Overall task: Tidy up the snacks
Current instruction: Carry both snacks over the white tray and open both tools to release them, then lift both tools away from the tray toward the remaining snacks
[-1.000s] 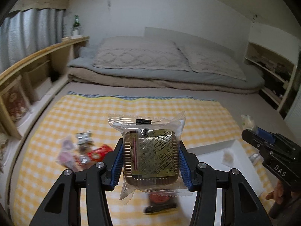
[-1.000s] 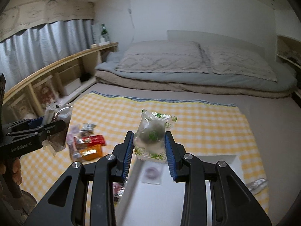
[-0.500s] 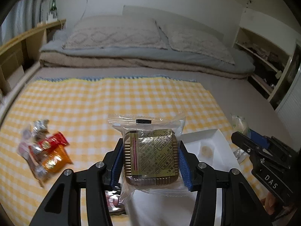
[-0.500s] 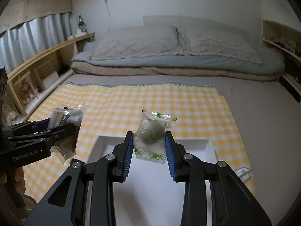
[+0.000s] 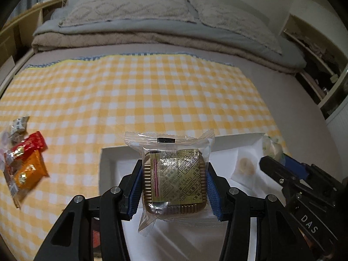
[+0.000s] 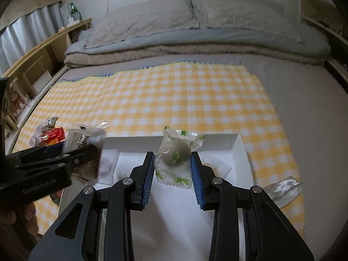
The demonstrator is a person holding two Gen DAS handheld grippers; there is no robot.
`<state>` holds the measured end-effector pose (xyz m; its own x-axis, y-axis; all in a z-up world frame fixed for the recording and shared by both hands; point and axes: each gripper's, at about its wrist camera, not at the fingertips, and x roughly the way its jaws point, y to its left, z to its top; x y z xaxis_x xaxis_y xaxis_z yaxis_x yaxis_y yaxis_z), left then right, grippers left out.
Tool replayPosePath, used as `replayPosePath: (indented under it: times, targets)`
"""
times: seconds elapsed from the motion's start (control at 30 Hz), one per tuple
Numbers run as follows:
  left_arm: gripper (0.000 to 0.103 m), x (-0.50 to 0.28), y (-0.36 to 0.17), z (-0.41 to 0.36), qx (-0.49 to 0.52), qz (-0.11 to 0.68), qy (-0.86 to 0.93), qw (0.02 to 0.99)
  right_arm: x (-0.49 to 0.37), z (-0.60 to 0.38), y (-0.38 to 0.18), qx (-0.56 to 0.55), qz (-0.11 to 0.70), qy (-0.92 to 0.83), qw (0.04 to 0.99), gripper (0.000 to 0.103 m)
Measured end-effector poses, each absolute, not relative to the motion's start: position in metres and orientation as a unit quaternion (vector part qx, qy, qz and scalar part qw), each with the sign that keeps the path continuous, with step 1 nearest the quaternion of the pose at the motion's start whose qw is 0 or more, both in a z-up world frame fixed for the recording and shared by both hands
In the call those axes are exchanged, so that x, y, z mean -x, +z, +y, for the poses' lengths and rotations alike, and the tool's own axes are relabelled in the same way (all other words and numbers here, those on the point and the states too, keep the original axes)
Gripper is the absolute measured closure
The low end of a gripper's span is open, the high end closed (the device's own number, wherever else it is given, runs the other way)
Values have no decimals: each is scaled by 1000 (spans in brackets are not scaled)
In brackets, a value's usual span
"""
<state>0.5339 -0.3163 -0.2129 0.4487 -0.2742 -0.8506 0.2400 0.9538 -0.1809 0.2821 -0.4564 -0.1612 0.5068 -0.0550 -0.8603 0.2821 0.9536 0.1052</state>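
My left gripper is shut on a square brown pastry in a clear wrapper, held over the near left part of a white tray. My right gripper is shut on a round grey-green sweet in a clear wrapper with green print, above the same white tray. Each gripper shows at the edge of the other's view: the right gripper over the tray's right side, the left gripper at its left rim. A small wrapped ring-shaped snack lies in the tray.
A pile of loose snacks in red, orange and silver wrappers lies left of the tray on the yellow checked cloth. A silver wrapper lies right of the tray. Folded bedding and pillows fill the back; shelves line both sides.
Both grippers have come down and forward over the white tray with their snacks still gripped. The loose snack pile has slid toward the left edge of the left wrist view.
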Motion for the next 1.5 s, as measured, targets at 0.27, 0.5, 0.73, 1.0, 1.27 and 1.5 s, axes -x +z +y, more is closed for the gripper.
replayPosePath:
  times: [0.27,0.5,0.73,1.0,1.27,1.5]
  targets:
    - [51,-568,-251,-323,29,526,-152,836,-301,-466,-190,-163,509,-82,841,69]
    - [27,-583,-260,-319,22,518,-154,841,-308,-475,-205,-199,518,-86,828,67]
    - [19,-559,-250,-308,12,517,-157,842,-305,-483,-210,-221,521,-102,818,61]
    - [8,-538,-233,-300,-10,505,-155,849,-296,-476,-200,-206,521,-99,823,29]
    - [0,-518,-216,-291,-21,498,-155,853,-282,-470,-183,-175,515,-121,831,0]
    - [0,-498,-192,-280,-28,488,-150,860,-267,-473,-168,-155,502,-153,837,0]
